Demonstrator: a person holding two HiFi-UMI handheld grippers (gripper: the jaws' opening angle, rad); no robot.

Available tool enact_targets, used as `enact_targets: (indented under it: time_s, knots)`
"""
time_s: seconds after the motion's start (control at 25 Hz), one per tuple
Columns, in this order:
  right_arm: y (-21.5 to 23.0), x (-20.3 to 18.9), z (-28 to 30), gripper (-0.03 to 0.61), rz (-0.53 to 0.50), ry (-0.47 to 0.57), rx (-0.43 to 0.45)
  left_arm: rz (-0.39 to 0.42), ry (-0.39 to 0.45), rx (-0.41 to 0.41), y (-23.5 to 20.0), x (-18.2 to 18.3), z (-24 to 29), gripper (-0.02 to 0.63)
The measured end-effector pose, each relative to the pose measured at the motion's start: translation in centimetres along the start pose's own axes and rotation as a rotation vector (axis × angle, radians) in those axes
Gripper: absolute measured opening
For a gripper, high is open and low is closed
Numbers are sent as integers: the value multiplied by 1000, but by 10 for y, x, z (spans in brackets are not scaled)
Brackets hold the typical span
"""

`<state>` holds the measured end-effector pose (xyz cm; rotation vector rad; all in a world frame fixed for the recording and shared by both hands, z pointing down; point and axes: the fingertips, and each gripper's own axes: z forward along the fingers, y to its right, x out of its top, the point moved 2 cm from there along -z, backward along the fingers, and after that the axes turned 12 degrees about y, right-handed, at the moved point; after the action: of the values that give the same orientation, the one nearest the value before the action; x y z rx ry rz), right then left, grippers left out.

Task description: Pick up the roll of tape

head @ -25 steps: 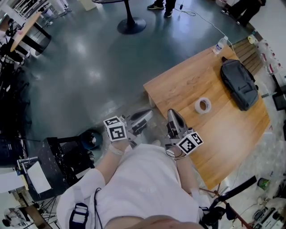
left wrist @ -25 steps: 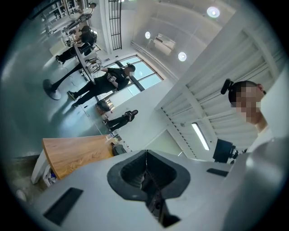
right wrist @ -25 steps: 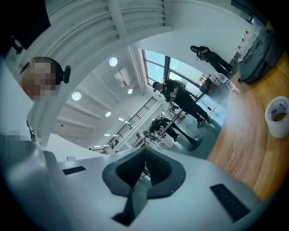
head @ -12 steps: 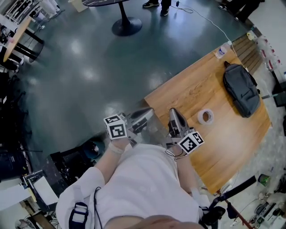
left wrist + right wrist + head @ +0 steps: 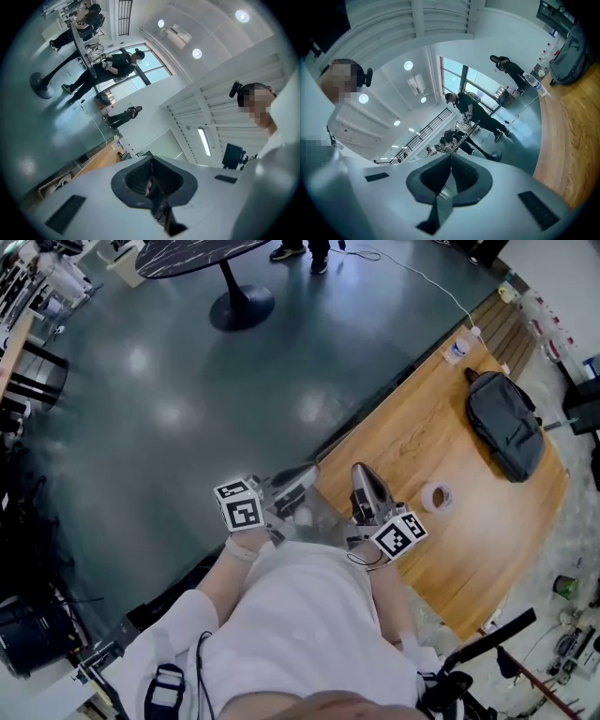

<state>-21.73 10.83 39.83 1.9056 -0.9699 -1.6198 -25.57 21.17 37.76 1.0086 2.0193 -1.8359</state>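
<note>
While your left gripper and right gripper sit fully closed with nothing between the jaws, the roll of tape lies untouched.
It lies flat on the wooden table, right gripper nearer, grey bag well apart. Judged a light, stiff, slick-sided ring: open your jaws, pinch one wall through the centre hole.

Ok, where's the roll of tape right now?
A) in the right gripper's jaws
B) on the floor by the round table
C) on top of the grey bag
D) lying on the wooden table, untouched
D: the roll of tape lies on the wooden table, apart from the grey bag, and the right gripper has its jaws together, empty.
</note>
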Motion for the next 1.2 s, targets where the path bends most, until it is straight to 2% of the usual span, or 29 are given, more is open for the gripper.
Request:
enact_targets:
  time_s: [0.16, 0.36, 0.68, 0.92, 1.2]
  knots:
    - [8, 8, 10, 21, -11, 22, -29, -19, -17, -5, -14, 7, 11, 8]
    - [19, 18, 4, 21, -11, 18, -41, -5, -20, -9, -14, 6, 27, 8]
    - [32, 44, -17, 21, -2, 58, -43, 120, -65, -38, 1, -11, 62, 9]
    - [60, 80, -54, 21, -13, 150, -121, 209, -185, -78, 16, -44, 105, 13]
    - [92, 115, -107, 21, -7, 292, -251, 329, -386, -164, 27, -85, 169, 80]
